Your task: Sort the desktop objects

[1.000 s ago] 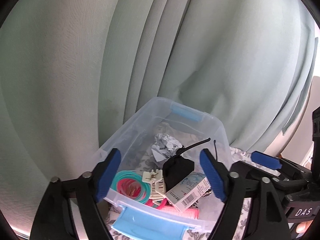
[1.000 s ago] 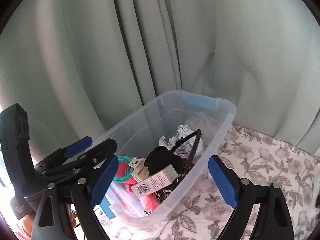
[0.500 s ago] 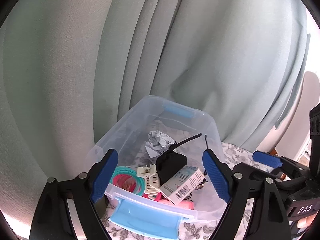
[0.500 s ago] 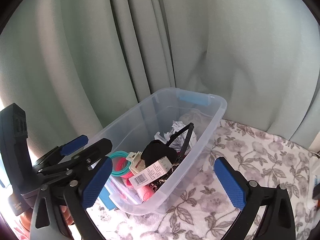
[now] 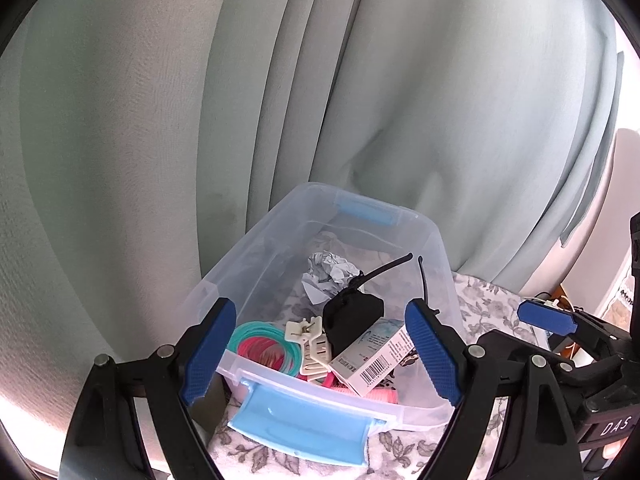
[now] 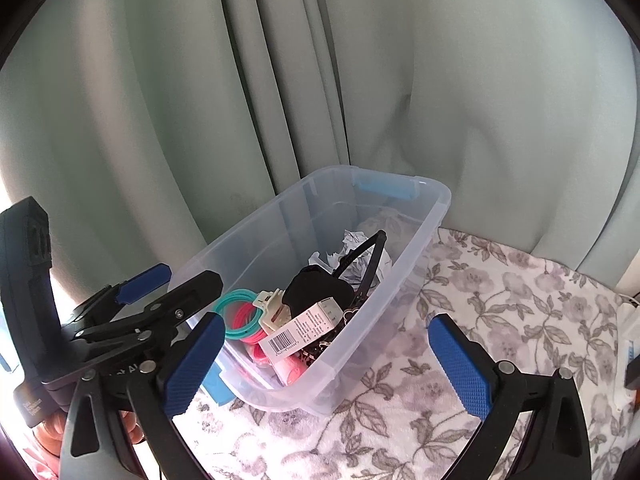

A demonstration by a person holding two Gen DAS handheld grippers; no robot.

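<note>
Left wrist view: my left tool (image 5: 322,350) hangs with its blue pads apart and nothing between them, over the near end of the clear storage bin (image 5: 256,256). The bin stands on the floral-cloth bench (image 6: 500,320), backed by a pale green curtain (image 5: 140,120). Inside, the teal and pink hair ties (image 5: 266,346) lie at 9 o'clock, beside them a cream claw clip (image 5: 310,344), a black pouch (image 5: 352,318) and a white barcoded carton (image 5: 372,358); crumpled paper (image 5: 330,272) sits at 12 o'clock. My right tool (image 6: 326,366) has just been opening and now gapes wide, empty, the bin's near corner between its pads untouched.
</note>
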